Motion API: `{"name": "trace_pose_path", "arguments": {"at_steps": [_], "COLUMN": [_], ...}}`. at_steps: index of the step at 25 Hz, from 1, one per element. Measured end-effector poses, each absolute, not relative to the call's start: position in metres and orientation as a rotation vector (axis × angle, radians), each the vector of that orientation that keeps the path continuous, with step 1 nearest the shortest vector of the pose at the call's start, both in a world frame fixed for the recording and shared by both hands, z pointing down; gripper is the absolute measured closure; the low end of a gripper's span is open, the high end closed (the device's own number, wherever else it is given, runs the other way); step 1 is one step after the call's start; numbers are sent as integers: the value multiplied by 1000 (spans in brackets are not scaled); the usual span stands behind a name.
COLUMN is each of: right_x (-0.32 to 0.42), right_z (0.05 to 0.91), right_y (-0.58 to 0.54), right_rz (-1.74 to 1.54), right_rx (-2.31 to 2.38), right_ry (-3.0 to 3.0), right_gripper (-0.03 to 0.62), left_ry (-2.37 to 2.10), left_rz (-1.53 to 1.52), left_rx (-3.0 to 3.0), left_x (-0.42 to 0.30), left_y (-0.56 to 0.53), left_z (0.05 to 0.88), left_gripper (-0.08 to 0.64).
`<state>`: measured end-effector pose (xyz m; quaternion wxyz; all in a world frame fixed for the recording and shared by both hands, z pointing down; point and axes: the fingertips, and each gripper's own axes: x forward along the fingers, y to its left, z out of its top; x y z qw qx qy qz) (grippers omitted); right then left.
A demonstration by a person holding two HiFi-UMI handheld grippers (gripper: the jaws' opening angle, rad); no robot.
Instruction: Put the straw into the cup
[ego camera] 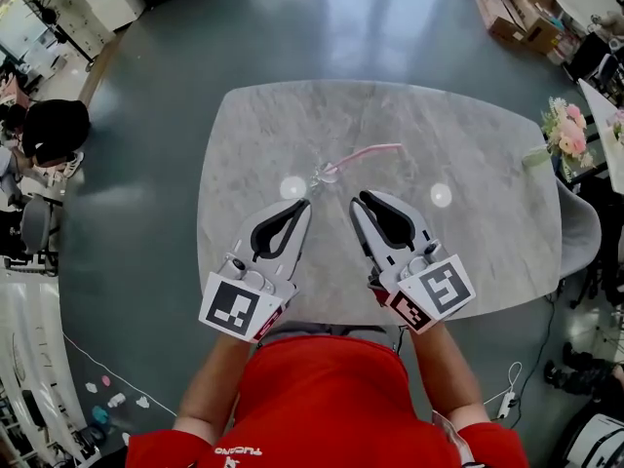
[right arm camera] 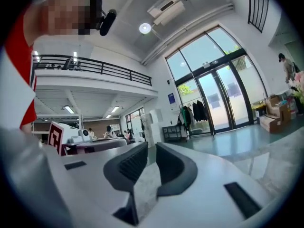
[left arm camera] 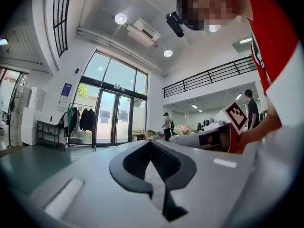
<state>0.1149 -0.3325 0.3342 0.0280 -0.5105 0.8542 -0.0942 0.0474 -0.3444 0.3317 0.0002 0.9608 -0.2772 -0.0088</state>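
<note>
Left gripper (left arm camera: 151, 143) closed; right gripper (right arm camera: 151, 147) ajar

**Light and picture quality: bright, wide-angle**

Daylight enters through glass doors (left arm camera: 114, 120) at 9 o'clock in the left gripper view; lit ceiling lamp (left arm camera: 120, 18) at 11 o'clock. Two white glare spots (ego camera: 292, 187) on the marble bench (ego camera: 487, 164). Shadows faint. Both gripper views: strong fisheye bending, black rim, soft near foreground.
</note>
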Motion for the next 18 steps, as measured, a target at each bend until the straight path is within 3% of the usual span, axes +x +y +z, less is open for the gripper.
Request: {"name": "trace_pose_path", "arguments": {"at_steps": [7,18], "right_x": [99,87], "right_z": [303,299], "right_y": [-310,-299], "right_rz": [-165,-108], "right_rx": [-1523,-1545], "right_ry": [2650,2665], "right_gripper": [586,591], "left_ry": [-809,-752], "left_rz": [-85,-98], "left_rx": [3058,3077], "left_x": [48,47], "left_y": [-326,-315], "left_z": [308,302], "left_gripper": [554,554]}}
